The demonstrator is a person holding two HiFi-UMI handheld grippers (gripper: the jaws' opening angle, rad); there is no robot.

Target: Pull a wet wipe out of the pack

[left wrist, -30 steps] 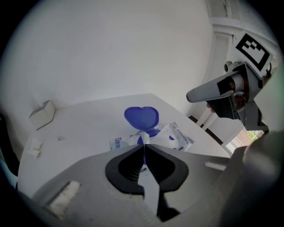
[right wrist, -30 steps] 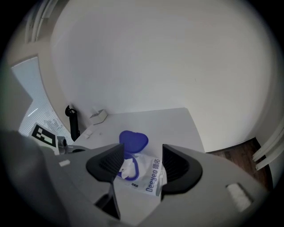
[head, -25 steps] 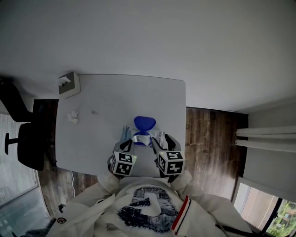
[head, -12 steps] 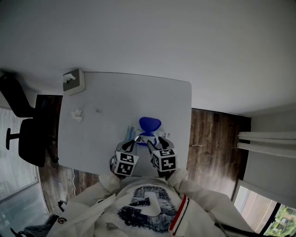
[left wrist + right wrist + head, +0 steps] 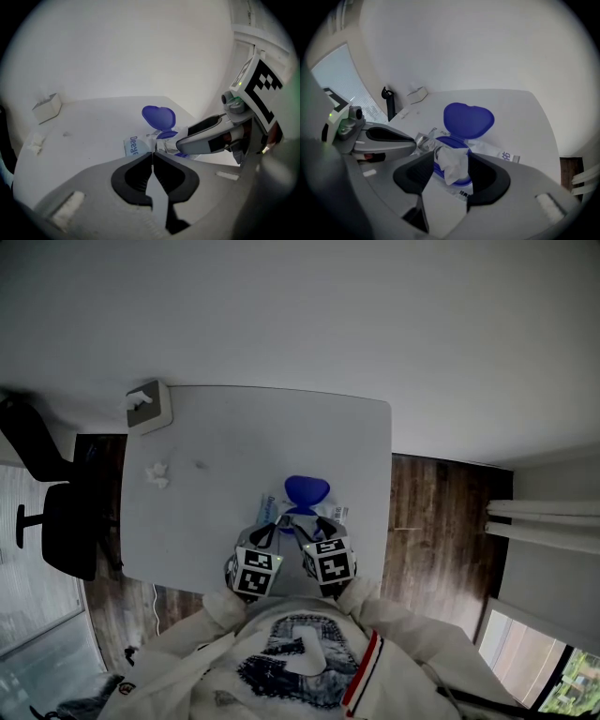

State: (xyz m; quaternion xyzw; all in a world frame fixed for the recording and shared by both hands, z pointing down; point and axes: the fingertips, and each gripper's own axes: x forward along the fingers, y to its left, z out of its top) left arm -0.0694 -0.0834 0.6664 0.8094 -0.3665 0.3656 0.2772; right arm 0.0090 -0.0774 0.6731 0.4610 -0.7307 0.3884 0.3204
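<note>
The wet wipe pack (image 5: 298,513) lies near the front edge of the white table (image 5: 234,446), with its blue lid (image 5: 307,489) flipped open. A white wipe (image 5: 453,162) sticks up from the opening. My left gripper (image 5: 153,153) is shut, and its tips pinch the crinkled left edge of the pack (image 5: 423,139). My right gripper (image 5: 451,165) hangs over the opening with its jaws apart. The wipe stands between its pads, and no firm grip shows. Its finger (image 5: 202,135) reaches in from the right in the left gripper view.
A small white box (image 5: 146,406) stands at the table's far left corner, and a crumpled white wipe (image 5: 157,473) lies near it. A black office chair (image 5: 58,526) stands left of the table. Wooden floor (image 5: 436,521) lies on the right.
My right gripper has come down and to the left, onto the open lid's hole, and its jaws now stand around the wipe. The left gripper has stayed on the pack.
</note>
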